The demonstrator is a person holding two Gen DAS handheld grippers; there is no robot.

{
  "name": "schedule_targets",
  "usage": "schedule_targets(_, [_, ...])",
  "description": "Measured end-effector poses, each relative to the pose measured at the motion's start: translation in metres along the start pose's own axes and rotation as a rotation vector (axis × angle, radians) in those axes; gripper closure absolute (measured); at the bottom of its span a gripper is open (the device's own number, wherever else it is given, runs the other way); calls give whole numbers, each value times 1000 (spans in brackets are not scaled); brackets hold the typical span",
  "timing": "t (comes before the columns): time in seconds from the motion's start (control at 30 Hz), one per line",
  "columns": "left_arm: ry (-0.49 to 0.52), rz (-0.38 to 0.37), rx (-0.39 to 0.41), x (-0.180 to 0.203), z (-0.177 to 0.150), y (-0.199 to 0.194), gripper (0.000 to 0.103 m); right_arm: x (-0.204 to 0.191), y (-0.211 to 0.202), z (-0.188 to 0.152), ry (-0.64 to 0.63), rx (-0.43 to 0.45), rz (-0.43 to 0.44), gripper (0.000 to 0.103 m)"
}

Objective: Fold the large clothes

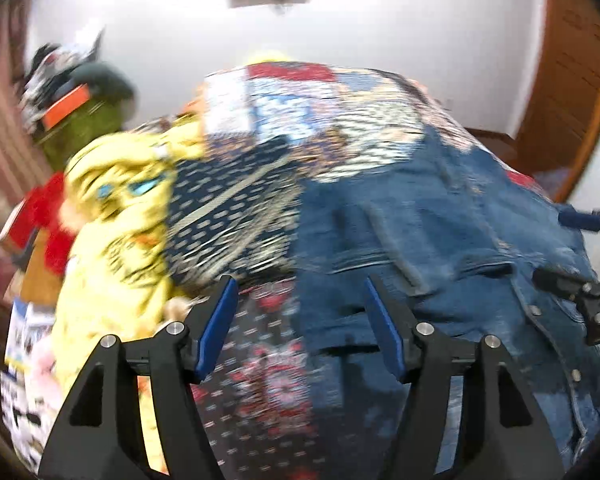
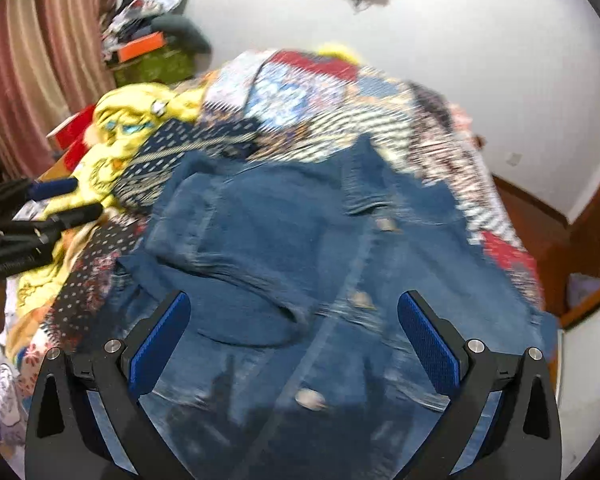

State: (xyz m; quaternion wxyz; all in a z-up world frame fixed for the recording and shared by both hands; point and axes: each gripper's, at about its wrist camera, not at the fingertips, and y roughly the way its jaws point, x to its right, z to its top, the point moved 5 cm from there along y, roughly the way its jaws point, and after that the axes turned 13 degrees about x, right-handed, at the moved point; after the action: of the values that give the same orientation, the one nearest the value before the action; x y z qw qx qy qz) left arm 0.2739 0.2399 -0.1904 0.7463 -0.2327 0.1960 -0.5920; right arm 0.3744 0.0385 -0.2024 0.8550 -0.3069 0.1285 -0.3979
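Lying collar-away lengthwise, denim jacket (image 2: 300, 248)

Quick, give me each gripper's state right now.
Left gripper: open, holding nothing, above the bedspread beside the denim jacket.
Right gripper: open, holding nothing, over the denim jacket.

Faded matt denim jacket (image 2: 284, 248) (metal buttons) on patterned cloth bedspread (image 2: 340, 120)

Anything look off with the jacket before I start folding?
The denim jacket lies rumpled, not flat, one part bunched across its front. Both the left gripper and right gripper are open above it.
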Motion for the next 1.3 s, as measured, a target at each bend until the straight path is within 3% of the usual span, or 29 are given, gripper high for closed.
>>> schedule_targets(0.13, [-101, 33, -35, -39, -16, 0, 39, -29, 33, -5, -4, -79, 66, 2])
schedule_targets(0.33, [-174, 59, -92, -67, -42, 9, 39, -57, 64, -7, -60, -147, 113, 16])
schedule_targets(0.5, [-189, 46, -112, -70, -52, 14, 39, -69, 78, -2, -81, -150, 130, 40])
schedule_targets(0.57, [-185, 36, -115, -66, -51, 18, 39, -70, 78, 1, -76, -143, 143, 58])
schedule_targets(0.77, [-164, 6, -115, -50, -47, 25, 39, -67, 71, 5, -3, -103, 192, 74])
schedule_targets(0.97, [-147, -40, -138, -25, -47, 44, 39, -54, 58, 11, 82, -79, 226, 82])
schedule_targets(1.3, [-194, -57, -289, -7, -77, 101, 39, -23, 25, 38, 130, 29, 195, 83])
